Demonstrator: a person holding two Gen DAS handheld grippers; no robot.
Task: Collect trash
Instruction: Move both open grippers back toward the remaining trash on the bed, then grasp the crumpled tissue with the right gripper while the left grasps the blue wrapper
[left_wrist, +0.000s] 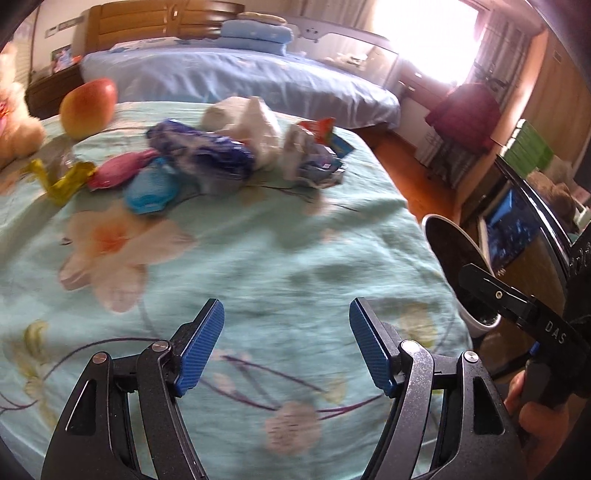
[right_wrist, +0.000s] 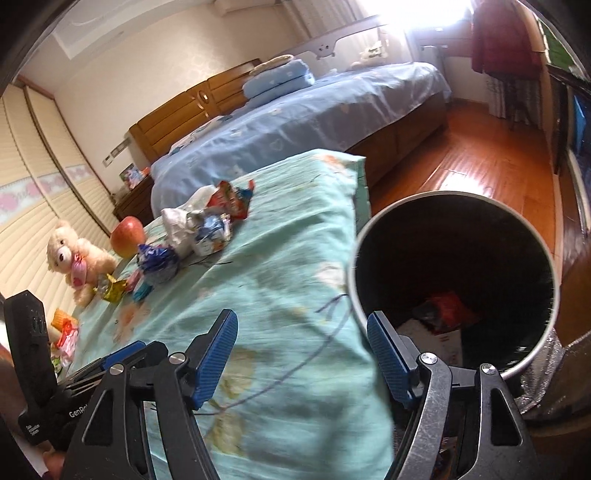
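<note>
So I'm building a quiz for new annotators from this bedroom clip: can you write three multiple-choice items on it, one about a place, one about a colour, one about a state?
1. Where does the trash bin stand?
A. On the blue bed
B. On the floor beside the green floral cover
C. Under the window

2. What colour are the pads of the left tongs?
A. Blue
B. Red
C. White

3. In what state are the right tongs?
A. Shut on a wrapper
B. Shut with nothing between them
C. Open with nothing between them

Answers: 1 B, the bin's rim sits right against the edge of the floral cover. 2 A, both pads are ribbed blue. 3 C, only the cover and the bin show in the gap.
</note>
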